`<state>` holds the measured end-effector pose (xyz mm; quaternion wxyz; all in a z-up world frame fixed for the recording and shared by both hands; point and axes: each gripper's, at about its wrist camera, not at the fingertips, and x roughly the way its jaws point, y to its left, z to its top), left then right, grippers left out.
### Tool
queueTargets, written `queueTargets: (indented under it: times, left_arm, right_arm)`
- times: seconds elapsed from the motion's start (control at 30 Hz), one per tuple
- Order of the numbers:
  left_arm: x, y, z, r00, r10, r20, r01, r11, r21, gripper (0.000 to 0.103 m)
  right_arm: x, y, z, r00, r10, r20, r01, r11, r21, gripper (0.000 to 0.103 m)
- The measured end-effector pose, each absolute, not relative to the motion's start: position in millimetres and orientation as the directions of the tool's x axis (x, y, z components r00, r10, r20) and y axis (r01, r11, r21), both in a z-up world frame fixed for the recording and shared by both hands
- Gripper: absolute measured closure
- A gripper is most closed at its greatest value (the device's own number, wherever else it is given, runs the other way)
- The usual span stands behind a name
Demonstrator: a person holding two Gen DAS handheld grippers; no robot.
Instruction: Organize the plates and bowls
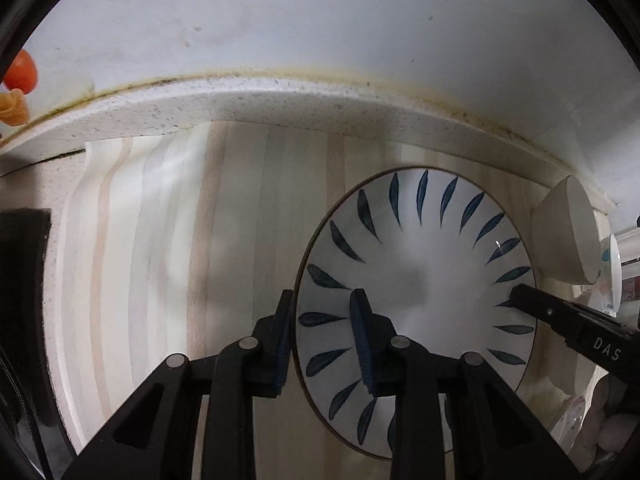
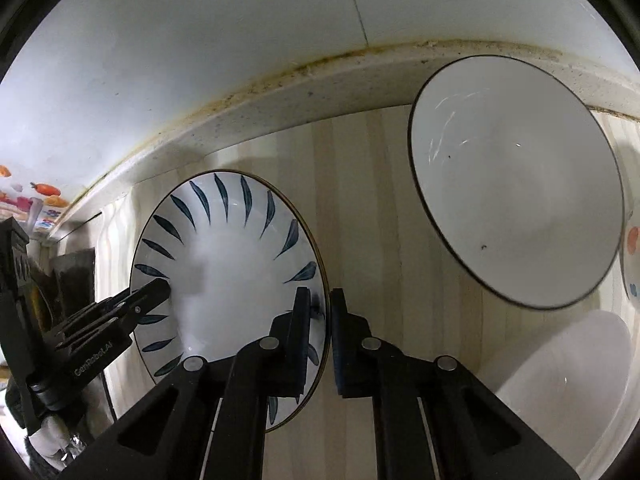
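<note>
- Black left gripper point(image 1: 322, 312) spread, straddling near-left rim of blue-leaf plate point(image 1: 416, 288), one finger outside, one over the well.
- Plate flat on pale striped wooden board point(image 1: 248, 216), against speckled counter ledge point(image 1: 280, 100).
- Right gripper point(image 2: 320, 308) narrowly parted around plate's right rim; actual contact unclear.
- Dark-rimmed white bowl point(image 2: 516, 184) further right, apart from plate.

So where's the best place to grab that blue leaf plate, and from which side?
Take the blue leaf plate by its thin raised rim, one finger inside, one outside. It lies flat on the striped mat, so only edges offer purchase. The left gripper and right gripper already straddle opposite edges.
</note>
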<state>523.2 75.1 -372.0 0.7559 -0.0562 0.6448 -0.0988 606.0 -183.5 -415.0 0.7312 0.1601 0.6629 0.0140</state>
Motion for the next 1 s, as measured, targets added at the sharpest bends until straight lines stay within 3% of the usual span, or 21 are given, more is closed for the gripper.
queueTargets:
  times: [0.57, 1.0]
  left_arm:
    - [424.5, 53.3, -249.9, 0.245, -0.223, -0.943, 0.079, 0.975, -0.21, 0.078]
    - [334.2, -46.9, -221.6, 0.212, -0.28, -0.936, 0.132, 0.958, -0.256, 0.078]
  right_arm:
    - [523.5, -212.4, -309.4, 0.192, 0.313, -0.93, 0.068, 0.941, 0.33, 0.092]
    - [401.4, -304.0, -265.0, 0.201, 0.288, -0.936, 0.076, 0.948, 0.308, 0.092]
